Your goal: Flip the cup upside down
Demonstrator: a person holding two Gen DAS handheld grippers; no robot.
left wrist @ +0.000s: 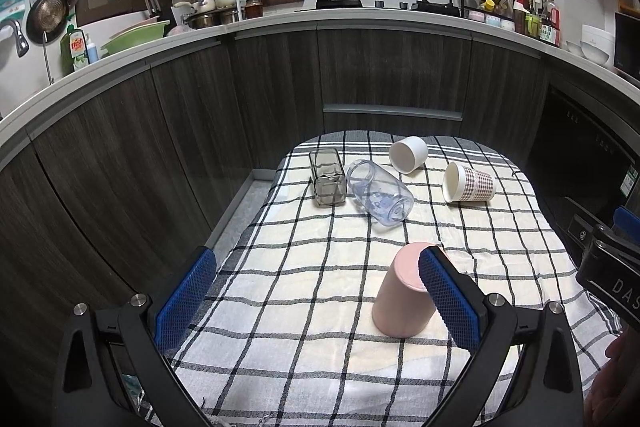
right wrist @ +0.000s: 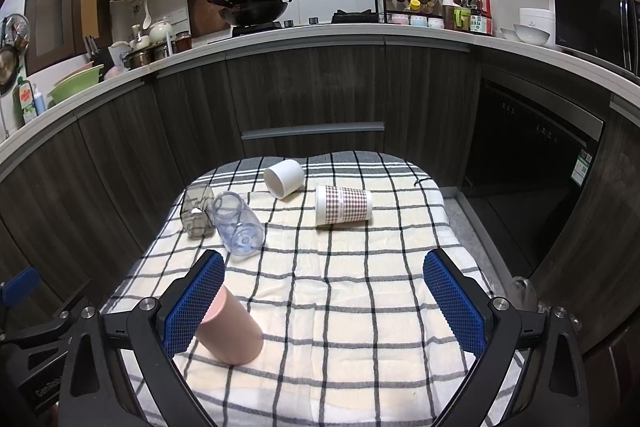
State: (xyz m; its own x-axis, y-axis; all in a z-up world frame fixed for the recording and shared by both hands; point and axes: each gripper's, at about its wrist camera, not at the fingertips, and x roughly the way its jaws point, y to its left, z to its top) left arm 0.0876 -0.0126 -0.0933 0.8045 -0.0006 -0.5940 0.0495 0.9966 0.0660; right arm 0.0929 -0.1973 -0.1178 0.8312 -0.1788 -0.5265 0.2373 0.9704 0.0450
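Observation:
A pink cup [left wrist: 402, 293] stands upside down on the checked cloth [left wrist: 304, 291], near the front; it also shows in the right wrist view [right wrist: 232, 331]. Farther back lie several cups on their sides: a smoky square glass [left wrist: 327, 177], a clear plastic cup [left wrist: 380, 193], a white cup [left wrist: 409, 153] and a checked paper cup [left wrist: 468, 183]. My left gripper [left wrist: 316, 293] is open and empty, its right finger just in front of the pink cup. My right gripper [right wrist: 324, 297] is open and empty, the pink cup behind its left finger.
The cloth covers a small table in front of dark wood kitchen cabinets [left wrist: 280, 87]. A grey floor strip [left wrist: 236, 215] lies left of the table. A dark oven front [right wrist: 532, 167] stands at the right. The counter [right wrist: 280, 35] holds a wok, bottles and bowls.

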